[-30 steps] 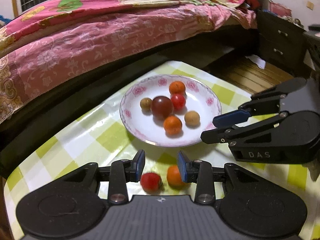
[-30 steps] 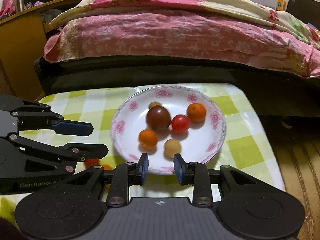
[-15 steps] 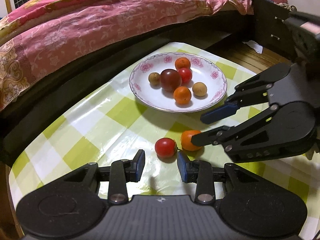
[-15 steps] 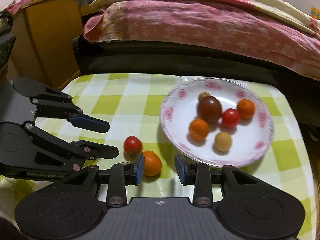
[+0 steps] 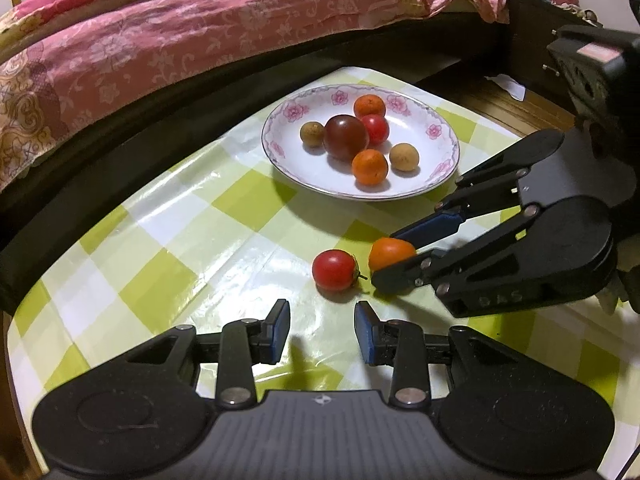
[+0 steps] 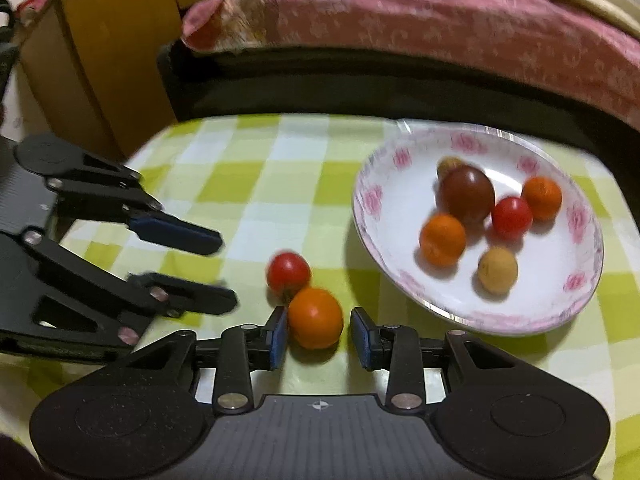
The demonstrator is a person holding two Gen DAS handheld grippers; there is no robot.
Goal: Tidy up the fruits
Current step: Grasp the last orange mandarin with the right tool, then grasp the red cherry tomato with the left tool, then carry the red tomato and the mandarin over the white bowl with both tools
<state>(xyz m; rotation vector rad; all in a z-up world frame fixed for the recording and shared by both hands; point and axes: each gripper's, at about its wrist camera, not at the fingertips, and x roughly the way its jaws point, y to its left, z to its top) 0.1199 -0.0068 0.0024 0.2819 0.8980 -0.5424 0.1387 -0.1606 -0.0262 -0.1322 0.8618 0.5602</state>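
Note:
A white flowered plate on the checked table holds several small fruits, among them a dark tomato. A red tomato and an orange fruit lie on the cloth in front of the plate. My right gripper is open with the orange fruit between its fingers, close to the left pad. My left gripper is open and empty, a little short of the red tomato.
The table wears a green and white checked cloth. A bed with a pink floral quilt runs along the far side. A wooden cabinet stands at the left, dark drawers at the right.
My left gripper has drawn back from the two loose fruits. My right gripper has swung left from the plate and come around the orange fruit.

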